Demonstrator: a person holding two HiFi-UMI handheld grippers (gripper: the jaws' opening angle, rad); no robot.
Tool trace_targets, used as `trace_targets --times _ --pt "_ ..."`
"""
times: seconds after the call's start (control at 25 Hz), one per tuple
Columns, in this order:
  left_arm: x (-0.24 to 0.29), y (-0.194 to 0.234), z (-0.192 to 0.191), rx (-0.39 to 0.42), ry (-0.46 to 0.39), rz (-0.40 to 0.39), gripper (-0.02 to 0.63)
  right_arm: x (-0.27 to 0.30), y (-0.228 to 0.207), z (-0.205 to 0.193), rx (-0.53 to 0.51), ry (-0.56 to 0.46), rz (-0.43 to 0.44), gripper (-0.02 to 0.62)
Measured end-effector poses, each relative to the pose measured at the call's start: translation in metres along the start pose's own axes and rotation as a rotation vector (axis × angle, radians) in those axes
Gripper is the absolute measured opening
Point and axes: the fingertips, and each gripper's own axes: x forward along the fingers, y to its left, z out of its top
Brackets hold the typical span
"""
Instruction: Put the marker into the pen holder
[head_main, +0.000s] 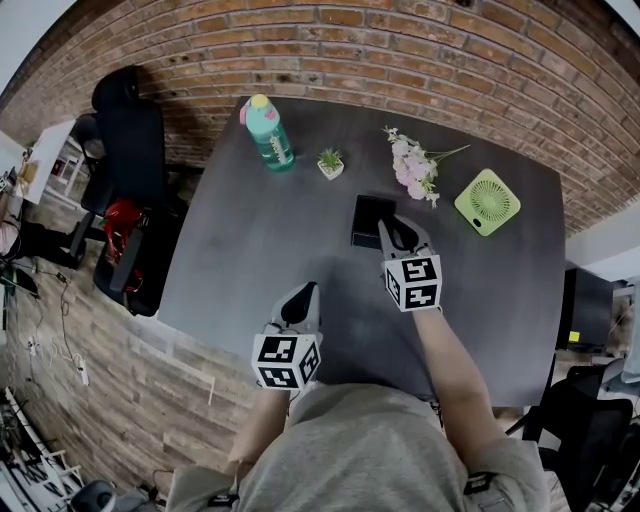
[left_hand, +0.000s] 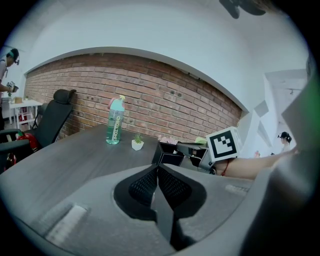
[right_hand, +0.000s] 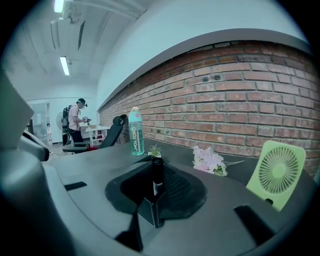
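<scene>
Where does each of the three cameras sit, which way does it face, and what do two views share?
Head view: on the person's head, looking steeply down at the table; left gripper, right gripper and both forearms show.
Left gripper view: on the left gripper, facing the brick wall; its closed jaws and the right gripper show.
Right gripper view: on the right gripper, facing the wall; its jaws hold the marker.
Shared: both gripper views show the bottle.

Dark table (head_main: 250, 250) before brick wall (head_main: 400, 45), black chair (head_main: 130, 135)
</scene>
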Motion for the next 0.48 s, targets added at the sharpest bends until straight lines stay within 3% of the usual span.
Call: trace_targets --times 0.48 --pt "0.0031 -0.0021 0.0004 0.005 0.003 -0.008 0.021 0.0001 0.0035 -0.0029 -0.020 0.000 -0.003 0.066"
